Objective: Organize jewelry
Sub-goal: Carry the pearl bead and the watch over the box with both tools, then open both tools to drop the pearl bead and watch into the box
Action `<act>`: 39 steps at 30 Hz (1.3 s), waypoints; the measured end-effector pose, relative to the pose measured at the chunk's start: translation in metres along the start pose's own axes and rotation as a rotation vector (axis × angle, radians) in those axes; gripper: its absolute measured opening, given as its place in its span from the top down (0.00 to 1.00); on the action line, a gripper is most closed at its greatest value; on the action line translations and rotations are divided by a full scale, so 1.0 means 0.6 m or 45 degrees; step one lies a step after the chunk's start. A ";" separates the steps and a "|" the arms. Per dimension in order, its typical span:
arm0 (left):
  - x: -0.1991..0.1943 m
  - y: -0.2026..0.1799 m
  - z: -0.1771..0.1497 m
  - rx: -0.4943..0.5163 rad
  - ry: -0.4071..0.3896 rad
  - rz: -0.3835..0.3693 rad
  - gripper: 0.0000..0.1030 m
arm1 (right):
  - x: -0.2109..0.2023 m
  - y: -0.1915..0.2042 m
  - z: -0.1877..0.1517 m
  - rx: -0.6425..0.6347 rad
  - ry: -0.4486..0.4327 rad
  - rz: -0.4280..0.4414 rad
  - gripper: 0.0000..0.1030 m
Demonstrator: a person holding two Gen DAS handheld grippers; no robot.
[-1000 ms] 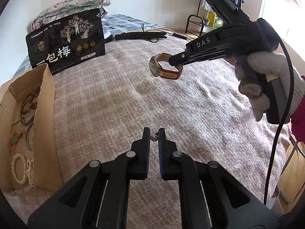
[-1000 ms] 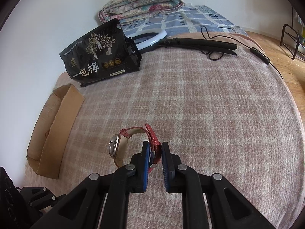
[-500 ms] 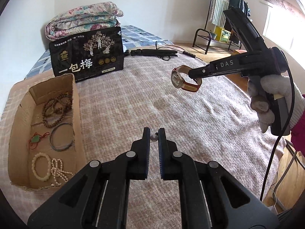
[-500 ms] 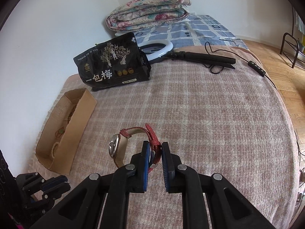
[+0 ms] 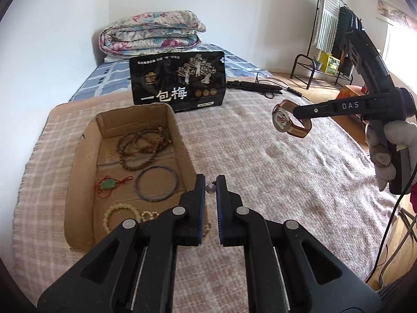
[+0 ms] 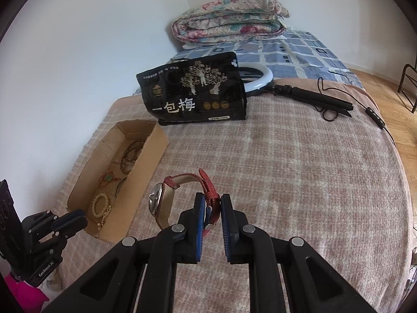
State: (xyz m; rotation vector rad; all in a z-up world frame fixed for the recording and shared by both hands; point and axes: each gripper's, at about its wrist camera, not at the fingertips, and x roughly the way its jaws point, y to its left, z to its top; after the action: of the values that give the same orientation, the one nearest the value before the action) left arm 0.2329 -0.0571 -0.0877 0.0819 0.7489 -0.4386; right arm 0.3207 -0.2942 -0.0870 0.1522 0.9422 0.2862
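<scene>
Watch (image 6: 166, 203) is pinched by its red strap in the right gripper (image 6: 210, 208) above the blanket (image 6: 299, 172), left gripper (image 5: 210, 189) clenched on a tiny bead (image 5: 210, 188), so I'd lower both well inside the cardboard box (image 5: 80, 182) before letting go.

a bedroom in a home. ahead of the grippers lies a bed (image 6: 299, 156) under a pink checked blanket, with a folded flowered quilt (image 5: 151, 32) at its far end against the white wall (image 6: 91, 39). to the right of the left gripper a clothes rack (image 5: 331, 34) with hanging laundry stands on a wooden floor (image 6: 385, 88), by a bright window (image 5: 401, 49).
</scene>
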 end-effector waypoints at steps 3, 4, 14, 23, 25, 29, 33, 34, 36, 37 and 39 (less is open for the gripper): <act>-0.006 0.031 -0.001 -0.023 -0.003 0.032 0.94 | 0.002 0.029 0.003 -0.029 0.002 0.023 0.90; -0.007 0.042 -0.001 -0.034 -0.004 0.042 0.94 | 0.003 0.038 0.004 -0.038 0.003 0.033 0.90; -0.003 0.143 0.015 -0.155 -0.021 0.097 0.94 | 0.022 0.127 0.004 -0.115 0.026 0.127 0.90; 0.027 0.203 0.043 -0.219 -0.011 0.108 0.94 | 0.058 0.183 -0.002 -0.168 0.069 0.171 0.90; 0.038 0.211 0.049 -0.219 -0.004 0.116 0.94 | 0.067 0.193 -0.004 -0.175 0.081 0.180 0.90; 0.060 0.223 0.058 -0.217 0.013 0.120 0.94 | 0.084 0.214 -0.008 -0.191 0.100 0.196 0.90; 0.079 0.228 0.065 -0.213 0.030 0.126 0.94 | 0.100 0.233 -0.010 -0.209 0.116 0.212 0.90; 0.083 0.229 0.066 -0.216 0.035 0.128 0.94 | 0.103 0.238 -0.010 -0.216 0.119 0.213 0.90; 0.090 0.232 0.069 -0.223 0.040 0.130 0.94 | 0.111 0.244 -0.013 -0.224 0.126 0.216 0.90; 0.092 0.232 0.070 -0.225 0.041 0.130 0.94 | 0.114 0.246 -0.014 -0.224 0.130 0.219 0.90; 0.096 0.233 0.072 -0.224 0.044 0.132 0.94 | 0.118 0.250 -0.016 -0.225 0.137 0.226 0.90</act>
State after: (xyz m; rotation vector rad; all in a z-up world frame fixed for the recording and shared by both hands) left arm 0.3555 0.0395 -0.1065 -0.0365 0.8102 -0.2719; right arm 0.3257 -0.1295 -0.1097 0.0583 1.0069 0.5445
